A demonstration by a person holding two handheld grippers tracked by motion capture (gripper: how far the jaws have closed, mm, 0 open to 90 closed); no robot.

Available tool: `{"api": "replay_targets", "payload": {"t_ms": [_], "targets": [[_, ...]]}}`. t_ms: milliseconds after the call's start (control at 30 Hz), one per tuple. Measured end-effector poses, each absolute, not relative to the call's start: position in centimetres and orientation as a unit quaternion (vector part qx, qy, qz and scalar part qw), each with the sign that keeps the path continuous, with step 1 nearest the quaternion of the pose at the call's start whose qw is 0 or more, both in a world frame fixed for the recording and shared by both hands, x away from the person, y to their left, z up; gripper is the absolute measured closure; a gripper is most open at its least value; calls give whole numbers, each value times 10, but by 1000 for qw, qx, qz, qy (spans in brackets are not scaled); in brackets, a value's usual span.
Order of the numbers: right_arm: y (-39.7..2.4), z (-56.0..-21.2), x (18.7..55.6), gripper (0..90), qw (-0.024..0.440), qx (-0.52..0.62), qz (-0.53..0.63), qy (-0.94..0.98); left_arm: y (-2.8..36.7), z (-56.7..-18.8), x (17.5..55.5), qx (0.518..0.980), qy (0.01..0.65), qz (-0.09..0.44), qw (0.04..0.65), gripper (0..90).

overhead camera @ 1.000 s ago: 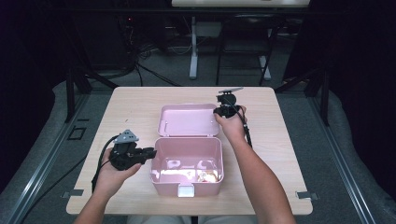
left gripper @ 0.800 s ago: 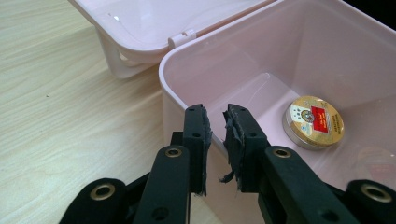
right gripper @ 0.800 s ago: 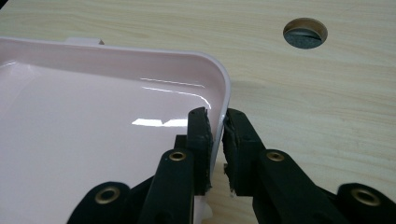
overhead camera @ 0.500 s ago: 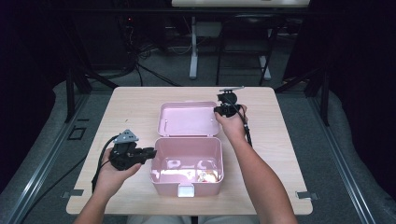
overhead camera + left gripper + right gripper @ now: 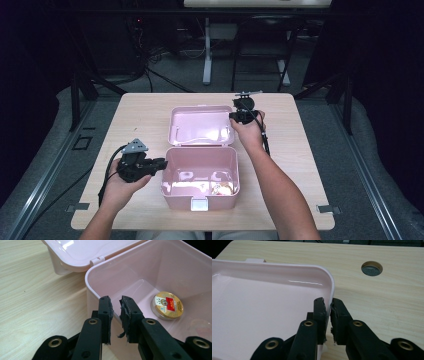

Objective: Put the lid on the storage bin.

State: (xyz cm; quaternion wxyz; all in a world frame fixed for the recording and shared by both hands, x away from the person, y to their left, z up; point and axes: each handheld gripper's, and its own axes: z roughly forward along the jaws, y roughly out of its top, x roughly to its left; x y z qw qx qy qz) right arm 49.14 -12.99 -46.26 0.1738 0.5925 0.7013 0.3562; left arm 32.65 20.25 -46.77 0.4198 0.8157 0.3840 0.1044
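Between the pads of the right gripper sits the right edge of the pink lid; the jaws are pinched on that rim, one pad inside the lid, one outside. The lid lies open and flat on the wooden table, inner face up. Beyond the gripper, a round hole is cut in the tabletop.

The left gripper straddles the near wall of the pink box, one pad outside, one inside, both close on the rim. Whether the pads press the wall I cannot tell, as a narrow gap shows between them. Just past the jaws and to their right, a round gold tin with a red label lies flat on the box floor. Farther out, the hinge joins the box to the lid.

In the high view the left gripper is at the box's left wall and the right gripper at the lid's right edge.
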Motion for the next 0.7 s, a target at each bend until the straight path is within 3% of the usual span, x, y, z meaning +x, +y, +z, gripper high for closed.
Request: {"api": "replay_targets", "payload": {"t_ms": [700], "targets": [[-132,-445,481,843,194,575,378,699,202,-468,327,815,384,108,421,792]]}}
